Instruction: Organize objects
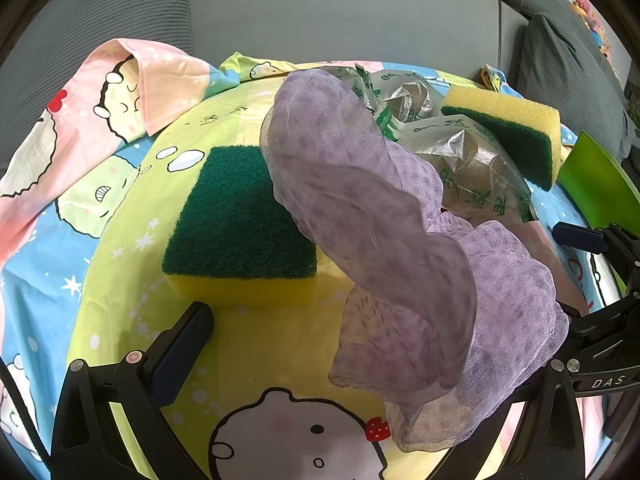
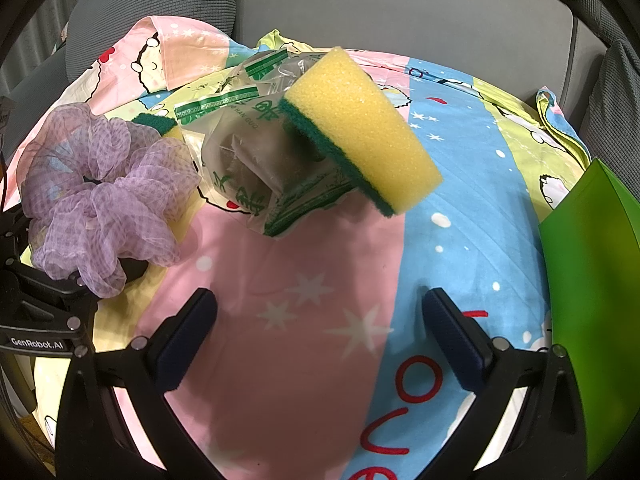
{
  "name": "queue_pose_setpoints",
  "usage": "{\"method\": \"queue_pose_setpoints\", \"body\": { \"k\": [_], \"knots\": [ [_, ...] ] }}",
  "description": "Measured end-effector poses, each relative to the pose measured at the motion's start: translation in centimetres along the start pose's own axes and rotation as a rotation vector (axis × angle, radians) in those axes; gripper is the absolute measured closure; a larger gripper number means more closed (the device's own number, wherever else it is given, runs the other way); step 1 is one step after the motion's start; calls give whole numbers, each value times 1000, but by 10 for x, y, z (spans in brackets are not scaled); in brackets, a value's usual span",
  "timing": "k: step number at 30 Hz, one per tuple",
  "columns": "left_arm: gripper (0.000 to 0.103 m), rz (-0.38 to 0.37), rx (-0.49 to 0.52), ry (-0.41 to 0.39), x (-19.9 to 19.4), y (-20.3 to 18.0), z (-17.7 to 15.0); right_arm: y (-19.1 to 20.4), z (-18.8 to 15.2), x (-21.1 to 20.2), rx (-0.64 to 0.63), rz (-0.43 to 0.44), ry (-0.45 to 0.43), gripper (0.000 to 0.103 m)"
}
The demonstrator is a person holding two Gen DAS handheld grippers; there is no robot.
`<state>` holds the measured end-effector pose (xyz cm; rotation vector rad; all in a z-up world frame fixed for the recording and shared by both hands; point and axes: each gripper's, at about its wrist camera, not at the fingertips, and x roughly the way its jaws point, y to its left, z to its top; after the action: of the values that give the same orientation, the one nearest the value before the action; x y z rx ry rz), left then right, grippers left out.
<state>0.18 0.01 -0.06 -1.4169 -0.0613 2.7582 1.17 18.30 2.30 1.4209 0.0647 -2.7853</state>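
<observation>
From the left wrist, the left gripper [image 1: 352, 344] has its fingers spread wide with the purple mesh scrunchie [image 1: 384, 248] draped over the right-hand one, and a sponge [image 1: 240, 228] lies green side up on the cartoon sheet [image 1: 80, 240] just ahead. From the right wrist, the right gripper [image 2: 320, 328] gapes wide and empty over the sheet, facing a second sponge [image 2: 360, 136] tipped against a crumpled plastic bag [image 2: 252, 160], a green bin [image 2: 592, 280] at the right edge. Judged from here, that sponge is best taken square across its foam sides, clear of the bag.
</observation>
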Motion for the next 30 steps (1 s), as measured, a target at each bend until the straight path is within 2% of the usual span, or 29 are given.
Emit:
{"method": "queue_pose_setpoints", "body": {
  "k": [30],
  "knots": [
    [0, -4, 5, 0, 0, 0, 1, 2, -2, 0, 1, -5, 0, 0]
  ]
}}
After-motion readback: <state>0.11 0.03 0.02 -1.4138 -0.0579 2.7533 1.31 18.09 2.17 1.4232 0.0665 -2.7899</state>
